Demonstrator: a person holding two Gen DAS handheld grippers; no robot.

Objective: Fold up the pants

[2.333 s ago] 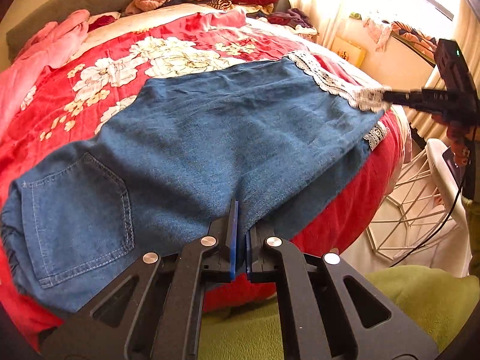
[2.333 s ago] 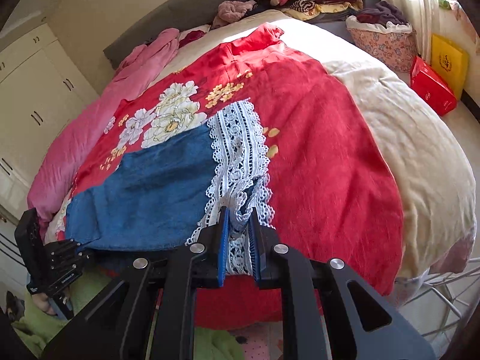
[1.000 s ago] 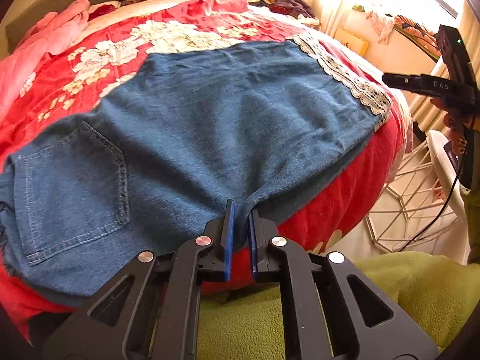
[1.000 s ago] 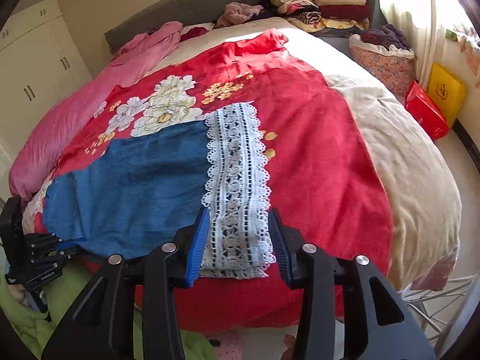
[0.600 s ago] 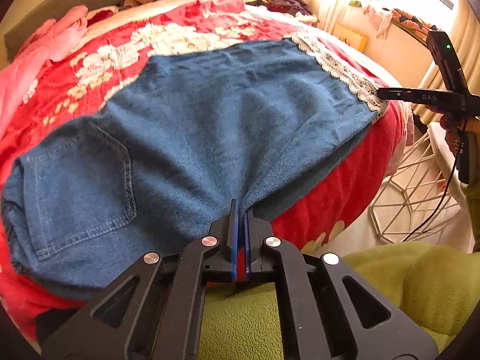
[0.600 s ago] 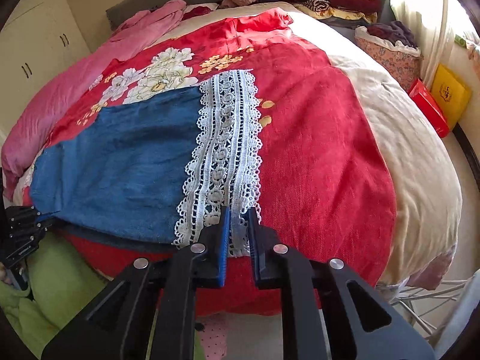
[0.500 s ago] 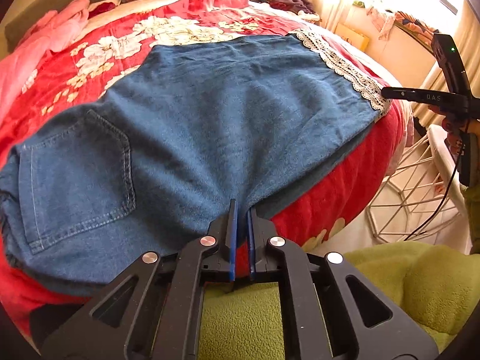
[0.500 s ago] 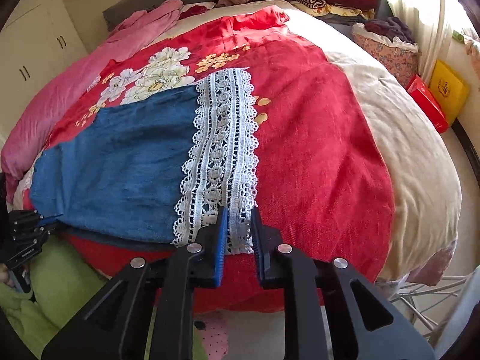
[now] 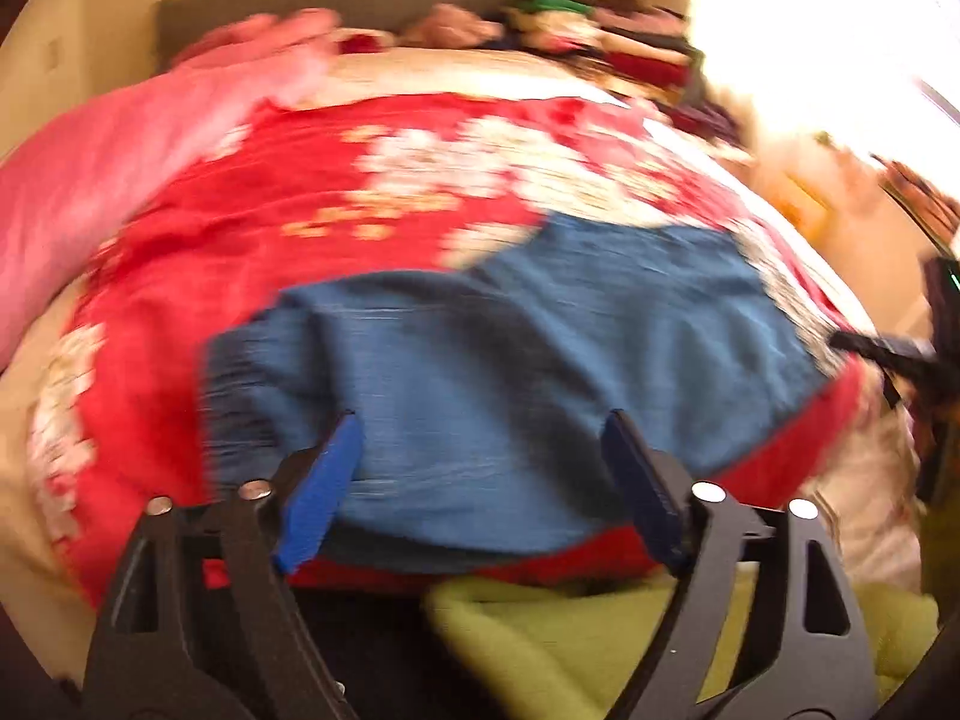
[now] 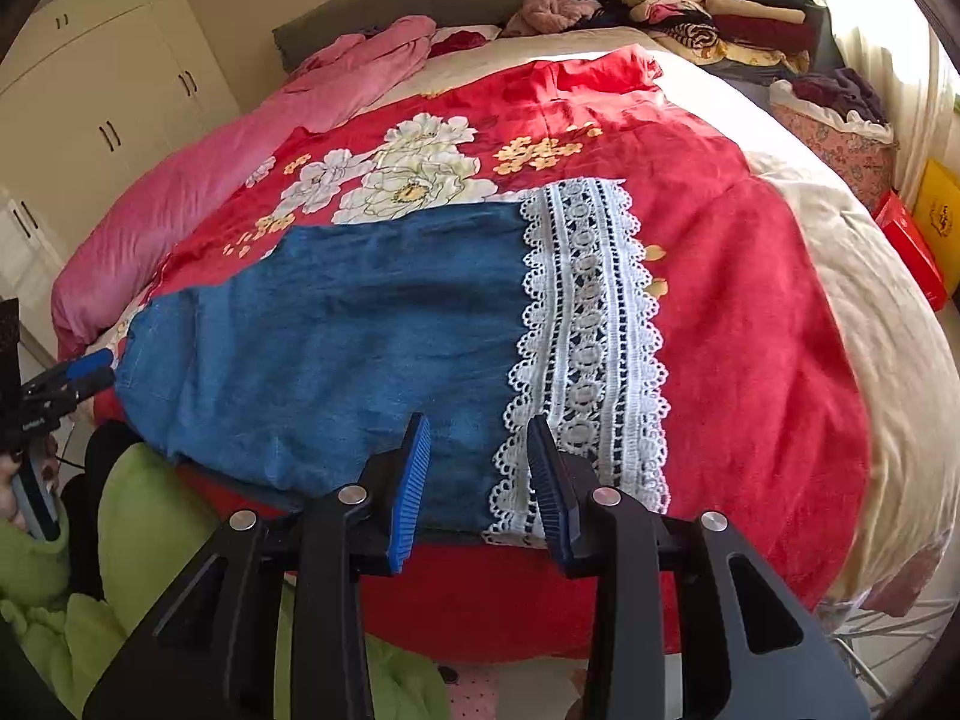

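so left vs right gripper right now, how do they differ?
Gap: the left gripper is spread wider than the right gripper. Position: the left sits at the waist end of the pants, the right at the boundary with the lace hem. View: the left wrist picture is motion-blurred, the right is sharp. Shared: both open, holding nothing, blue-padded fingers.

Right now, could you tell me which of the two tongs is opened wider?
The left tongs, by a clear margin: their blue pads straddle a broad stretch of the denim pants. The right tongs show a narrower gap, at the white lace hem.
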